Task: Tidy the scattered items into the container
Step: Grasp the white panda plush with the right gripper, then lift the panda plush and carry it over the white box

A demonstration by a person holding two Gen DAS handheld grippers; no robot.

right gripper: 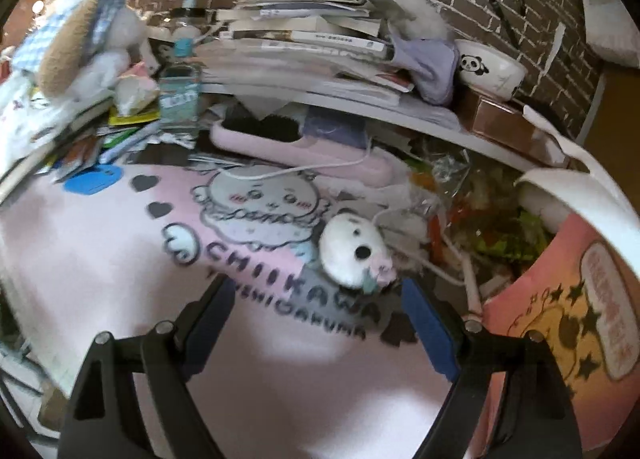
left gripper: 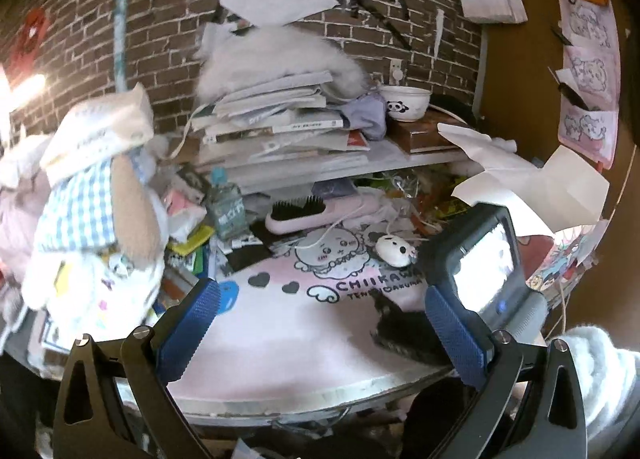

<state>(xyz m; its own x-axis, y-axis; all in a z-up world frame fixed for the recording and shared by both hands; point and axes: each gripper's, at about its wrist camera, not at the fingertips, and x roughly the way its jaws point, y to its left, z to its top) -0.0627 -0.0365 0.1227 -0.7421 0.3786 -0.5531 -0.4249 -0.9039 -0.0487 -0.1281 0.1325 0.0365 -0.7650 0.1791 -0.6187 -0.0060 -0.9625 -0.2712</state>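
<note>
Pink desk mat (left gripper: pixel 280 323) reads "CHIIKAWA"; other print illegible.

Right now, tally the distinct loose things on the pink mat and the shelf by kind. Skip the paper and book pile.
Hairbrush: 1
Mouse: 1
Bottle: 1
Panda bowl: 1
Plush toy: 1
Total: 5
Both sets of jaws stand open and hold nothing.
</note>
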